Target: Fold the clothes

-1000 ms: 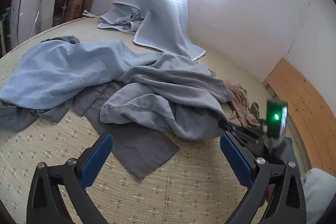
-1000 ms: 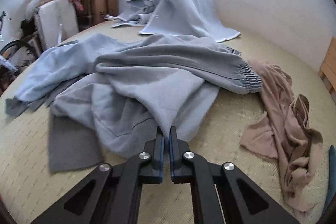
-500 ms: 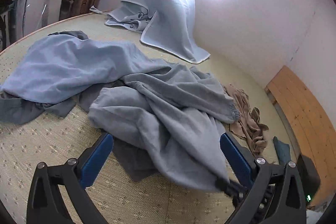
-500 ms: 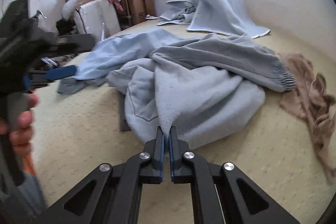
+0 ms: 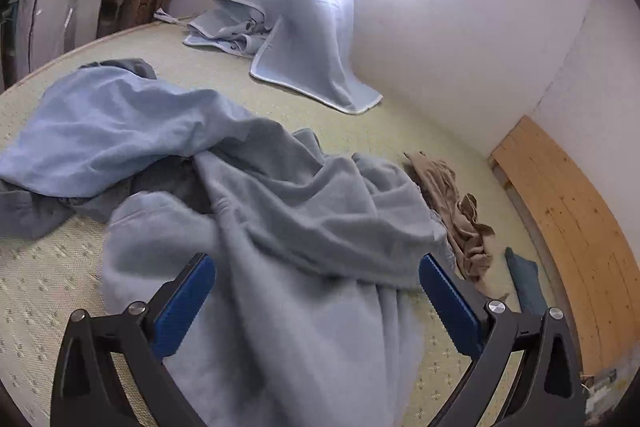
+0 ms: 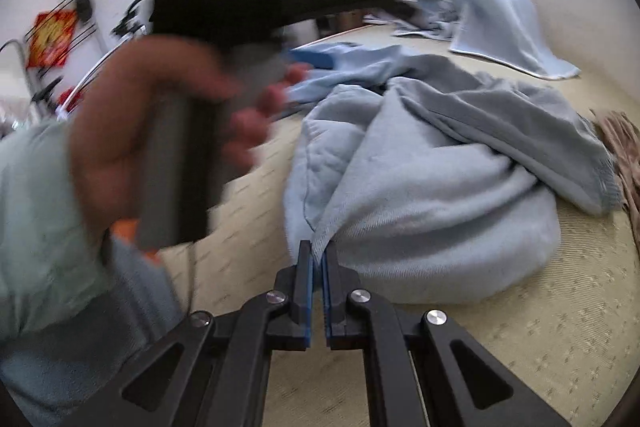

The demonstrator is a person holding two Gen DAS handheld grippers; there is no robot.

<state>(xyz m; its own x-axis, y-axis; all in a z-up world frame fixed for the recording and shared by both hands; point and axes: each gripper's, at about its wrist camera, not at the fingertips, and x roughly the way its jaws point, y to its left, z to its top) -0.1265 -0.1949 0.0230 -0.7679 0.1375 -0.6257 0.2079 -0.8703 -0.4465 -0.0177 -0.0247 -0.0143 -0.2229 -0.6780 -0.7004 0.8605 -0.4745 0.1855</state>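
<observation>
A grey-blue sweatshirt (image 5: 304, 227) lies bunched on the woven mat (image 5: 40, 287). My right gripper (image 6: 318, 259) is shut on one edge of this sweatshirt (image 6: 420, 195), and the cloth runs up from the pads in a taut ridge. My left gripper (image 5: 316, 291) is open, and the sweatshirt lies spread between its blue pads (image 5: 184, 303) without being pinched. In the right wrist view a hand (image 6: 160, 131) holds the blurred left gripper. A lighter blue garment (image 5: 112, 131) lies behind on the left, over a dark grey one (image 5: 36, 215).
A tan garment (image 5: 460, 211) and a small teal cloth (image 5: 524, 279) lie to the right. A pale blue blanket (image 5: 312, 39) is draped at the back by the wall. Wooden boards (image 5: 568, 239) edge the mat on the right. Boxes and bedding (image 5: 60, 7) stand far left.
My right gripper has dragged the sweatshirt edge leftwards towards the left gripper. The cloth now lies between the left fingers and covers the dark grey panel. The left gripper has barely moved.
</observation>
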